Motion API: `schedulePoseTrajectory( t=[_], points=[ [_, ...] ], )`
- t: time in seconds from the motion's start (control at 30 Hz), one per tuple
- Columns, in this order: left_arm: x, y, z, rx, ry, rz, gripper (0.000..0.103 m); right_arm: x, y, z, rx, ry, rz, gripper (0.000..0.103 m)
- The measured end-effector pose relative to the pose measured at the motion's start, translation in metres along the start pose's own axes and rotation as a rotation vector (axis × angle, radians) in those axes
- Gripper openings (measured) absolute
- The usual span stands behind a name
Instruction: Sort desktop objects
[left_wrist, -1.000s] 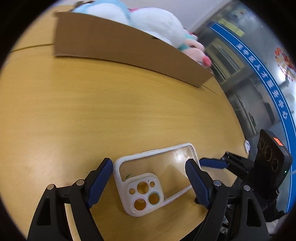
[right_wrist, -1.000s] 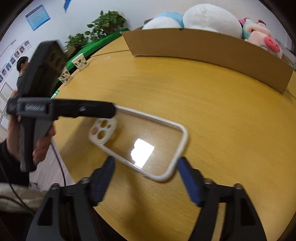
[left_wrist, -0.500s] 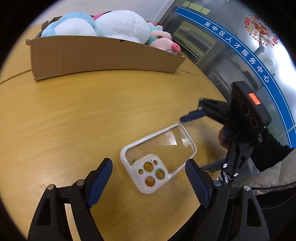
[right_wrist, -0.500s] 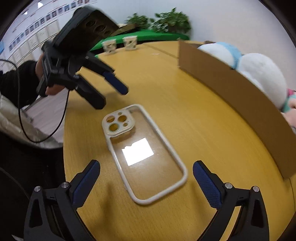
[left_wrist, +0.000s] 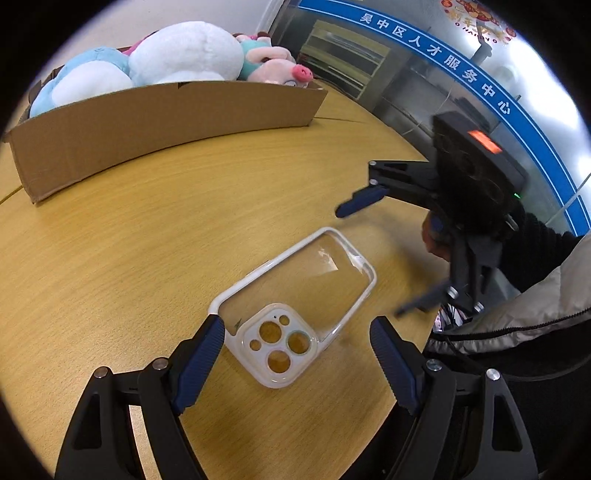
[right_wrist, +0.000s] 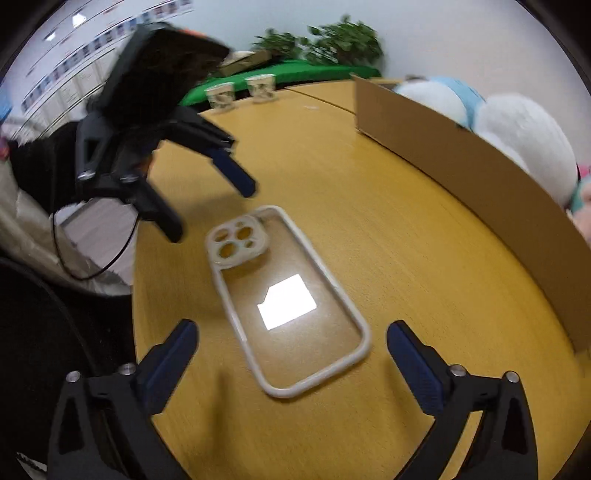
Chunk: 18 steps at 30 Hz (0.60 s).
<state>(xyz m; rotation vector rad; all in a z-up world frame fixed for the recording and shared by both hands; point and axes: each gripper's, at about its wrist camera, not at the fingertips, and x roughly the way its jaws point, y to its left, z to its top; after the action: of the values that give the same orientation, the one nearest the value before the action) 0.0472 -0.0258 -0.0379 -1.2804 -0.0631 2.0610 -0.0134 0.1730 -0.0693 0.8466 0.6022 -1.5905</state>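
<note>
Done: toys (left_wrist: 177, 62) in box (left_wrist: 166, 125).
Left: case (left_wrist: 295, 306) on table (left_wrist: 110, 258).
My tongs: left gripper (left_wrist: 295, 363) wide, empty; right gripper (right_wrist: 291, 354) opening, empty.

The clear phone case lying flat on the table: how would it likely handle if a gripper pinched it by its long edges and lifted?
The phone case is an empty shell, so probably very light. Its glossy clear back mirrors a ceiling light, suggesting a slick surface; the white rim seems the safer grip. Lying flat on the table, it will not roll, but may skid if nudged.

Two paper cups (right_wrist: 240, 94) stand before potted plants (right_wrist: 325, 38)
</note>
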Motion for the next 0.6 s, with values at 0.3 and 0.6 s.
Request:
schedulePoseTrajectory(
  t=[0.3, 0.6],
  points=[
    [-0.001, 0.000, -0.001, 0.000, -0.009, 0.012, 0.081, 0.027, -0.007, 0.010, -0.095, 0.095, 0.006, 0.088],
    [-0.002, -0.008, 0.005, 0.102, -0.007, 0.014, 0.081, 0.012, -0.050, 0.009, 0.164, 0.077, 0.258, 0.087]
  ],
)
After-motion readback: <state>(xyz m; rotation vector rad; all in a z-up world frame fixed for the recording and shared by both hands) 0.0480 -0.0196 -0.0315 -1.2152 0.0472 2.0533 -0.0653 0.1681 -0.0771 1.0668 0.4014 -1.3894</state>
